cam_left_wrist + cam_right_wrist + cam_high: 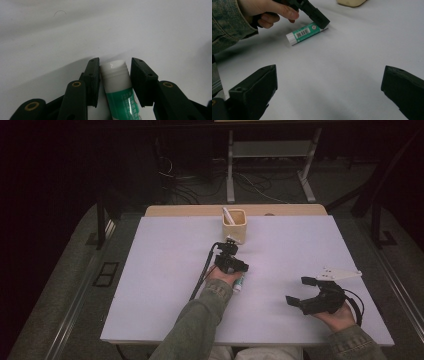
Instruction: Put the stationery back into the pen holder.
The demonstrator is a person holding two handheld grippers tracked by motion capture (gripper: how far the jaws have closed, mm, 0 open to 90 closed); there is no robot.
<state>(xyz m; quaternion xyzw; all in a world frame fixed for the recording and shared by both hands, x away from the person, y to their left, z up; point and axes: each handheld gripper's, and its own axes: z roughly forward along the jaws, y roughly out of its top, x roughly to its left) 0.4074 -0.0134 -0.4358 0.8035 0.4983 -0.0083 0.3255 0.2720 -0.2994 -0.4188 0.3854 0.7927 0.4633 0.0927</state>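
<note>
the tube looks like smooth plastic, glossy on its green and white label, with a white ribbed cap that shines a little. the left gripper is matt black plastic with small brass-coloured rivets; the right gripper has the same dull, slightly grainy black. the table has a smooth, pale, matt top with a light wood edge at the far side. the cup looks like matt beige plastic. the sleeve is rough, faded green cloth.
</note>
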